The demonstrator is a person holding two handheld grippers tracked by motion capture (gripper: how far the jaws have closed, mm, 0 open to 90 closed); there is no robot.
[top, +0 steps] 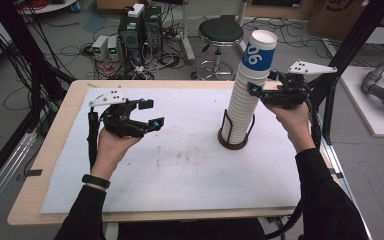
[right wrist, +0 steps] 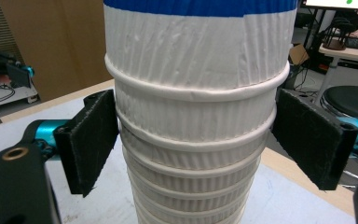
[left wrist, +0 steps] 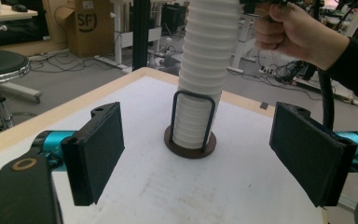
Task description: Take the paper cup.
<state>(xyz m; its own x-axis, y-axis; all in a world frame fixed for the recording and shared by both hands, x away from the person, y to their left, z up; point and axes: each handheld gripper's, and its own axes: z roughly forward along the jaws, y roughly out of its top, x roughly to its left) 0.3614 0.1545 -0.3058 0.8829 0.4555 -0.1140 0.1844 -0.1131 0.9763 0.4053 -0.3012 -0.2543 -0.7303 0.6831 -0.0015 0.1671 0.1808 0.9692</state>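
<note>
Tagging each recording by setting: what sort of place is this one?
Most likely a robotics lab or workshop: desktop computers amid tangled cables on the floor, a black stool, and cardboard boxes around the worktable.

A robotics or recording lab, by the look of it: a wooden bench (top: 40, 165) under a white sheet stands on bare grey floor strewn with tangled cables (top: 75, 50), with computer towers (top: 140, 27) and power boxes set down among them. A black swivel stool (top: 221, 31), cardboard boxes (left wrist: 81, 23) and black framing posts (top: 352, 45) stand around; what may be a grey robot arm (top: 382, 90) lies at the right edge
</note>
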